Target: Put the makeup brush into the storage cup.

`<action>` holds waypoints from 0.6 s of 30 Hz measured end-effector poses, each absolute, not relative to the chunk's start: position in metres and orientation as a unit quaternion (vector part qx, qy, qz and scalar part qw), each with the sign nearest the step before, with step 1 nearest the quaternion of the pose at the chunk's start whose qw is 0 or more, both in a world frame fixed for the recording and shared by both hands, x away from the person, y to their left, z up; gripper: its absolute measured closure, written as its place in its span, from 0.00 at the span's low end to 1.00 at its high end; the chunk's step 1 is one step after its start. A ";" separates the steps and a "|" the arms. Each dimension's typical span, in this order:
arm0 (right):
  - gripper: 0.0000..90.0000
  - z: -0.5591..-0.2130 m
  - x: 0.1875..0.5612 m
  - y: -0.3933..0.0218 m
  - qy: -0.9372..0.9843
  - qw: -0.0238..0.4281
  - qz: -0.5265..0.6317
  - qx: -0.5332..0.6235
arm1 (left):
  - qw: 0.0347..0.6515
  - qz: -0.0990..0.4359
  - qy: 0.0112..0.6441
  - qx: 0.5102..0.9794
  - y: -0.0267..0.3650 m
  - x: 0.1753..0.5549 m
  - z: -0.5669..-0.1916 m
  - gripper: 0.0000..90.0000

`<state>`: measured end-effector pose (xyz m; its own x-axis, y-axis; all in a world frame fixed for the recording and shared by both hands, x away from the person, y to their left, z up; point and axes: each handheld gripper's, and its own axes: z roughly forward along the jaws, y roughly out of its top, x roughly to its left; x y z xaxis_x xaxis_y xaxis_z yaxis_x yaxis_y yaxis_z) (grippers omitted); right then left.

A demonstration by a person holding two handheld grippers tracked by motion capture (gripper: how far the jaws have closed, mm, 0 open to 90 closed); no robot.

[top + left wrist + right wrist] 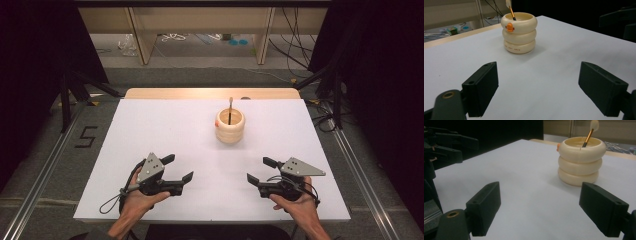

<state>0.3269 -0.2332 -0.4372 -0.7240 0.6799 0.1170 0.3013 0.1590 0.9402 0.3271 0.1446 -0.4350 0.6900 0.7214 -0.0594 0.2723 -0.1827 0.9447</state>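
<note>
Two grippers rest low at the near side of the white tabletop [165, 130], and both stand with their jaws spread wide and nothing between them. The left gripper [179, 169] and the right gripper [260, 170] point toward each other and a little forward.

The thing in hand seems to be the cream holder [230, 126], made like three stacked rings with a small orange beak on one side, and the thin brush [230, 111] that stands inside it. In the left gripper view the holder [519, 33] is ahead of the jaws, a little nearer to the left jaw, and well apart from both. In the right gripper view the holder [581, 161] is ahead and just above the right jaw.

I judge the holder to be stiff, smooth and rather light, so it may slide or tip if it is pushed from one side only. The grooves between its rings look like a good place for the jaws to hold. The brush [588, 135] is slim and light; I would take it by the upper handle, where it rises free over the rim.

The tabletop is flat and matt. Around it are dark curtains, wooden shelf legs and loose cables on the floor beyond.
</note>
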 end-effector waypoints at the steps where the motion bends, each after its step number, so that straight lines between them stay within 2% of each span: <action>1: 0.20 -0.437 0.327 -0.234 0.745 0.170 0.555 0.328 | 0.544 0.207 0.336 0.741 0.145 0.327 -0.435 0.18; 18: 0.20 -0.436 0.326 -0.233 0.745 0.173 0.553 0.331 | 0.545 0.209 0.338 0.738 0.145 0.328 -0.435 0.18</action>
